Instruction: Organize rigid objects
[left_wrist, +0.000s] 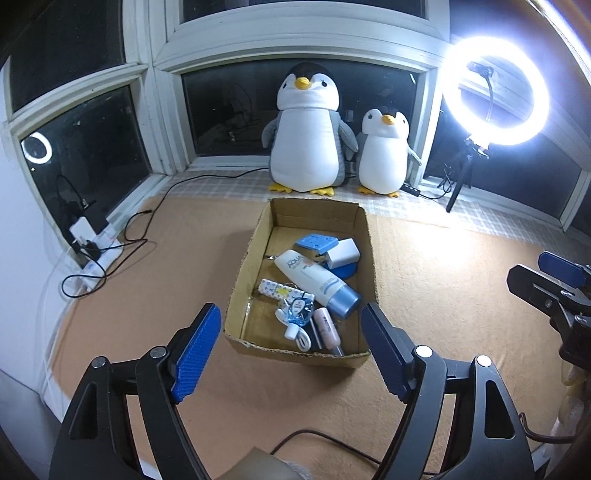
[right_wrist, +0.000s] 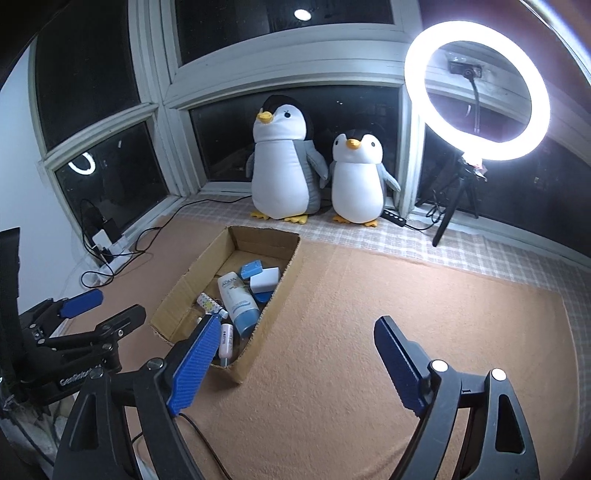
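left gripper (left_wrist: 291, 354): held wide open, empty | right gripper (right_wrist: 295, 362): held wide open, empty | box (left_wrist: 242, 266): seen straight ahead of left gripper, long side pointing away | tube (left_wrist: 317, 282): laid slanted inside box | nearer: left

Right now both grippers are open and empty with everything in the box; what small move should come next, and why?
Probably ease the left gripper forward and down toward the white tube in the cardboard box. That gripper is open, empty and lined up with the box, while the right gripper faces mostly bare orange mat. The tube lies on top of the pile, so it looks easiest to grasp.
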